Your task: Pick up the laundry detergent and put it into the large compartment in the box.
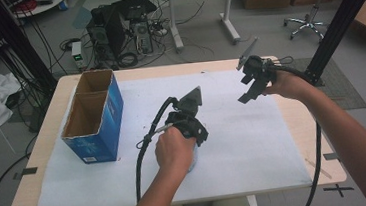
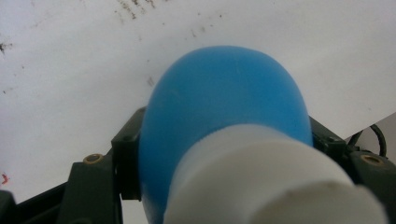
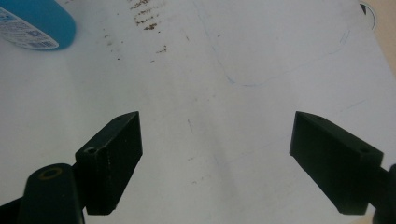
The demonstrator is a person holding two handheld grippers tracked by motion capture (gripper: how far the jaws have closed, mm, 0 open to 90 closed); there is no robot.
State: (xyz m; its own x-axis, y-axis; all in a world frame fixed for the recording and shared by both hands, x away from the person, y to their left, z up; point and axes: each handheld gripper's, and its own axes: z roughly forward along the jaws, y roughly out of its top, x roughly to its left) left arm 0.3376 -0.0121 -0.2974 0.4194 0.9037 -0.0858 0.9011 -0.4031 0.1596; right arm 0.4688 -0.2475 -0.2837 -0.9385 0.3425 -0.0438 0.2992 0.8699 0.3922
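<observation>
1. Your left gripper (image 1: 193, 132) sits low over the middle of the white sheet (image 1: 254, 142), with your left hand (image 1: 174, 149) wrapped around its body.
2. In the left gripper view its two black jaws stand on either side of a blue bottle (image 2: 224, 107), pinching it; the jaw faces touch the blue body left and right.
3. The bottle has a rounded blue body and a wide white cap (image 2: 266, 182); the cap end is nearest the camera and the blue end points away, towards the sheet.
4. From the high view the bottle is hidden under your left hand and gripper, apart from a pale sliver below the hand; you cannot tell from there whether it rests on the sheet or is lifted.
5. Your right gripper (image 1: 253, 84) is held above the far right part of the table (image 1: 28, 197), well apart from the left one.
6. In the right gripper view its jaws are spread wide with bare sheet between them, gripping nothing.
7. A blue cardboard box (image 1: 94, 116) with two open compartments stands on the left part of the sheet, near the left gripper but not touching it.
8. A black cable (image 1: 142, 151) trails from the left gripper across the sheet towards you.
</observation>
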